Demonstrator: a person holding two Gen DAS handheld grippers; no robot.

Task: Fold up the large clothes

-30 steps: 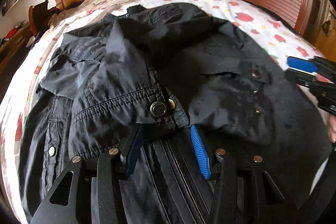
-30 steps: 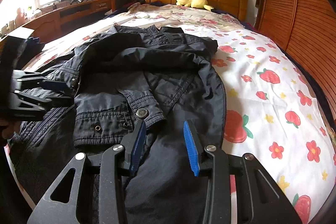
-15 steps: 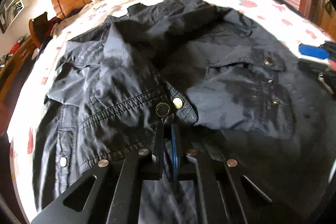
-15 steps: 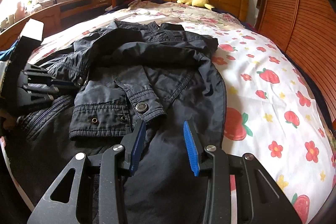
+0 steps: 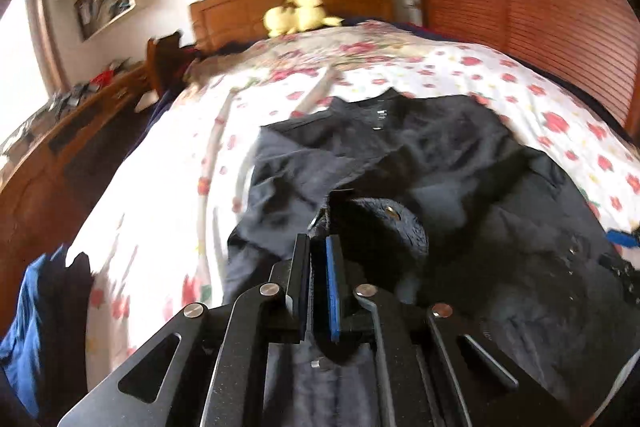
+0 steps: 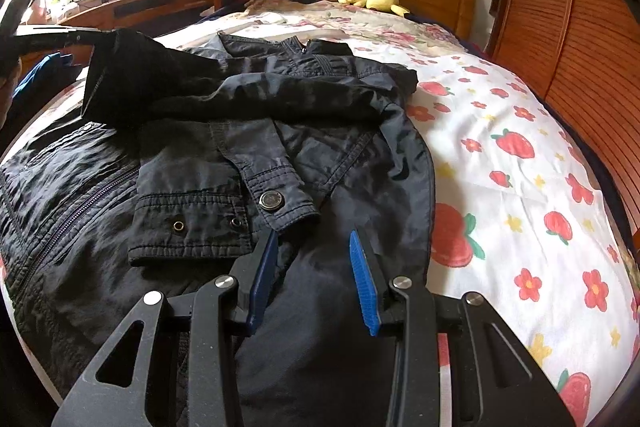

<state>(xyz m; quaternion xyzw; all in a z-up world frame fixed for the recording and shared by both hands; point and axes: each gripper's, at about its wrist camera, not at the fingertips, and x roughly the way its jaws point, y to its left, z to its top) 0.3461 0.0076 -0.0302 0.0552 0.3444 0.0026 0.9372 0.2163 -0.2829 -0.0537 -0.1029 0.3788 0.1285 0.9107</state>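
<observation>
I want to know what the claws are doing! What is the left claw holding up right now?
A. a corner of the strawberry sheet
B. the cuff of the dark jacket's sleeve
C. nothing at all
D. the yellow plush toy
B: the left gripper is pinched on the sleeve cuff of the dark jacket, and the right wrist view shows that sleeve lifted off the bed.

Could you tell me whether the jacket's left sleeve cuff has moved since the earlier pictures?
Yes. The left gripper, shut on the cuff, has lifted it off the jacket front and carried it leftward, toward the desk side, while the other cuff stays flat.
</observation>
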